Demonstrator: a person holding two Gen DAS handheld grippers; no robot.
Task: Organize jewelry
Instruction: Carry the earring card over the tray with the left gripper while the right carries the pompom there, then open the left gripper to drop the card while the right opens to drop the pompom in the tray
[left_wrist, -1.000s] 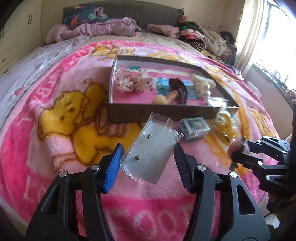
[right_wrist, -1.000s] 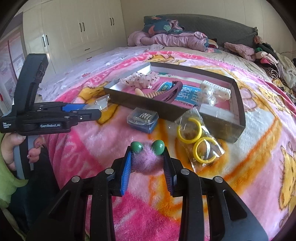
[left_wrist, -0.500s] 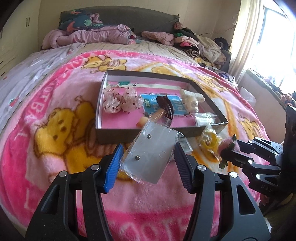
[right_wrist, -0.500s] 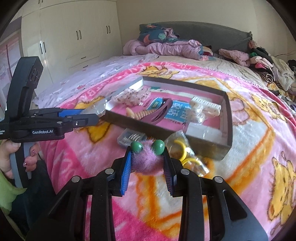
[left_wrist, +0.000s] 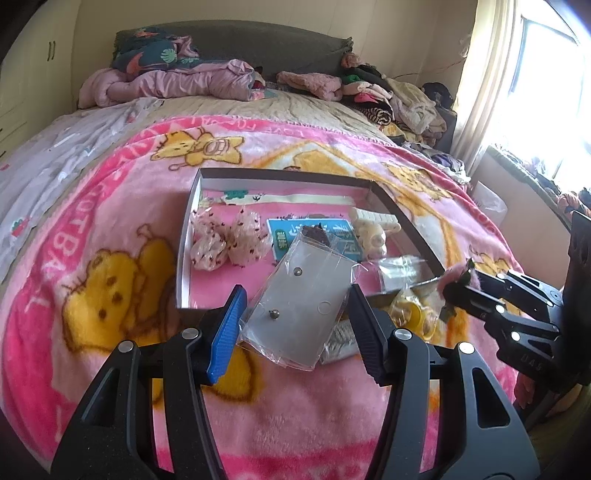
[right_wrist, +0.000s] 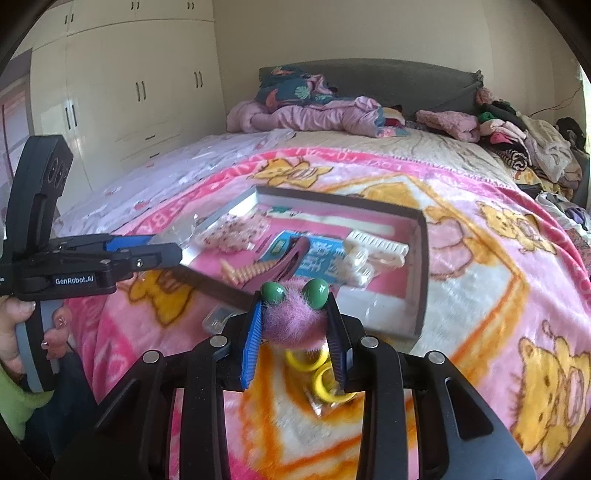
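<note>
- The clear earring packet (left_wrist: 305, 303) sits between the pads of the left gripper (left_wrist: 295, 325), its long axis running from close to the palm up and away to the right, tilted, with the far end leaning over the tray.
- Two small studs show on the grey card inside the packet, one near the far end and one nearer the fingers.
- The left fingers (left_wrist: 227, 328) stand fairly wide, each pad touching a long edge of the packet, so they are clamped on it lightly.
- The fuzzy pink hair tie (right_wrist: 293, 317), with two green beads on top, is pinched between the pads of the right gripper (right_wrist: 295, 332); the beads face forward past the fingertips, side by side across the gap.
- Beyond both sets of fingertips lies the shallow dark-walled tray (left_wrist: 397, 208) on the pink cartoon blanket (left_wrist: 92, 258).
- In the tray: two speckled clear bows (left_wrist: 229, 243) at the left, a blue card (right_wrist: 314, 254) in the middle, a dark hair clip (right_wrist: 288, 258) with a beige comb (right_wrist: 243, 273) across it, and white clips (left_wrist: 373, 230) at the right.
- Under the right fingers, outside the tray, lies a bag of yellow rings (right_wrist: 317, 376); a small clear box (right_wrist: 218, 317) sits just left of them.
</note>
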